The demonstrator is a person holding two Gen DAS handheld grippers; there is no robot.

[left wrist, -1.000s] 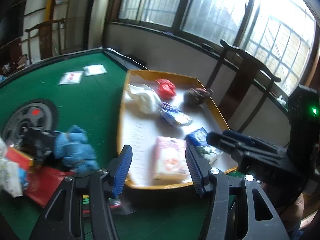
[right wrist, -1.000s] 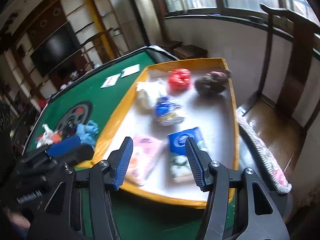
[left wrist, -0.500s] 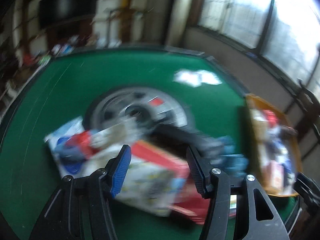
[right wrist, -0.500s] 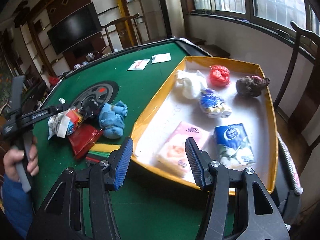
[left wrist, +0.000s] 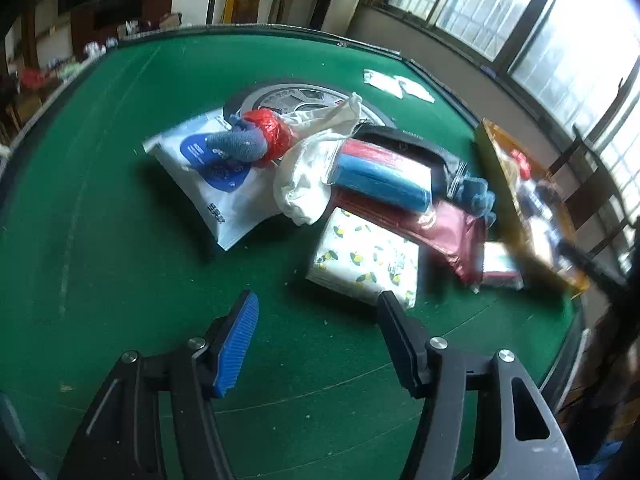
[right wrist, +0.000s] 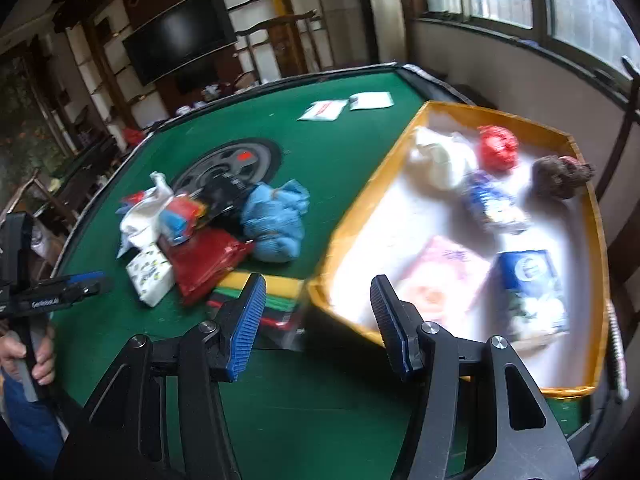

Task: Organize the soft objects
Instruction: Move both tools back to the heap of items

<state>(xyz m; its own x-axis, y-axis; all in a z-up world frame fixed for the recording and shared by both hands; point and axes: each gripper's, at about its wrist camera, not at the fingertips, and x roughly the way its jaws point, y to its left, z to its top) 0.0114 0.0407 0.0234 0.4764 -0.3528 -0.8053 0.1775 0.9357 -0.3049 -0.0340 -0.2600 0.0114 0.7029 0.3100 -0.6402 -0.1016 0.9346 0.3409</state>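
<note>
1. hovering above the green felt table [left wrist: 100, 208], the left gripper [left wrist: 316, 320] has its jaws spread wide, grasping nothing, just short of a white tissue pack printed with lemons [left wrist: 366, 258].
2. beyond that pack lies a heap: a white and blue plastic pouch [left wrist: 216, 168], a crumpled white cloth bag [left wrist: 308, 176], a red foil packet [left wrist: 448, 226].
3. the right gripper [right wrist: 318, 320] hangs released and empty over the near corner of the yellow-rimmed tray [right wrist: 360, 208].
4. a fluffy light-blue cloth [right wrist: 276, 220] sits on the felt just beside the tray; a pink tissue pack [right wrist: 444, 276] lies inside.

A home living room: wall television [right wrist: 180, 36], wooden chair [right wrist: 280, 40], green mahjong table [right wrist: 340, 152].
</note>
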